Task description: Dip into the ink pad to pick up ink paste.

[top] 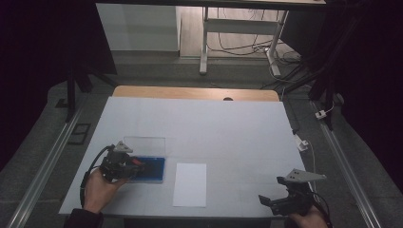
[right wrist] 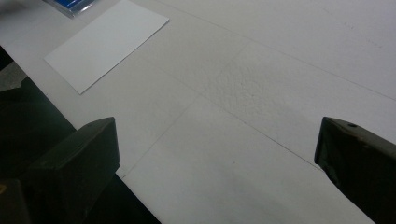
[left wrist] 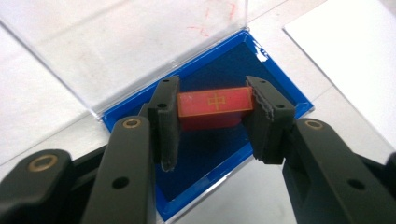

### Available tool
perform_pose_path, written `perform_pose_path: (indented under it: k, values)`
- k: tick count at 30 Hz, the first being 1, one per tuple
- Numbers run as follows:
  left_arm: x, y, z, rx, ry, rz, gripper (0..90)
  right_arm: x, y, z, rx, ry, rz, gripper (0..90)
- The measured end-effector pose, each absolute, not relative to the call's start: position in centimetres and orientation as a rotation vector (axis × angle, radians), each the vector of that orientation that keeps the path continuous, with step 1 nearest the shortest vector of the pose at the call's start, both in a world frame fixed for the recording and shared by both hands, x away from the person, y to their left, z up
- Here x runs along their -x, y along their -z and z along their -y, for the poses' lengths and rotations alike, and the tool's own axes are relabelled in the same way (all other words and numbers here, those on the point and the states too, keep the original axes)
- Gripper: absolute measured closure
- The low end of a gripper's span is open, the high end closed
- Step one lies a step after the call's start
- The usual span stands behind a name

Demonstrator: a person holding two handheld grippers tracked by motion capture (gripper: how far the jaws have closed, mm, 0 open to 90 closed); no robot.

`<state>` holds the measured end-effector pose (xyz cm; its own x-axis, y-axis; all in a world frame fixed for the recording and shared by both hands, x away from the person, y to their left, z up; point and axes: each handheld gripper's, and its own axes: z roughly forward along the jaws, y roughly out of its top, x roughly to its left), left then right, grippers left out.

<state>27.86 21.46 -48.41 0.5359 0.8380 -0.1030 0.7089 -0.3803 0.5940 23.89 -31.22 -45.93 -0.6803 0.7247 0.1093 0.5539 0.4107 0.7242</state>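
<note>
Left tool [left wrist: 212, 122] pinches the red block [left wrist: 215, 103] by its ends — long axis spanning jaw to jaw, above the blue case [left wrist: 275, 84] — while the right tool [right wrist: 215, 172], spread, lies well apart.

block [left wrist: 215, 103] in case [left wrist: 280, 81], sheet [top: 190, 184] right of case

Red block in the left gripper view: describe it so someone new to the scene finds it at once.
Start at the white table cover and go to its near-left part, where a shallow blue-lined case lies open with its clear lid folded back. Inside, the red block sits clamped between the left tool. It is the case's one red piece, with a gold cross-like mark on top.
</note>
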Motion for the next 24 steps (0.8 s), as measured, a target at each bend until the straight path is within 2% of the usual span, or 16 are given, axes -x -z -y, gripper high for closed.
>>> perform_pose_path:
  k: [6, 24]
  values:
    - [-28.1, 48.3, -21.2, -2.180, -0.250, -1.252, 58.2, -23.9, 45.9, 31.2, -1.127, -1.119, -2.446, 0.1]
    - [-29.3, 48.9, -20.1, -2.207, -0.283, -1.214, 58.2, -23.9, 46.0, 31.2, -1.134, -1.118, -2.452, 0.1]
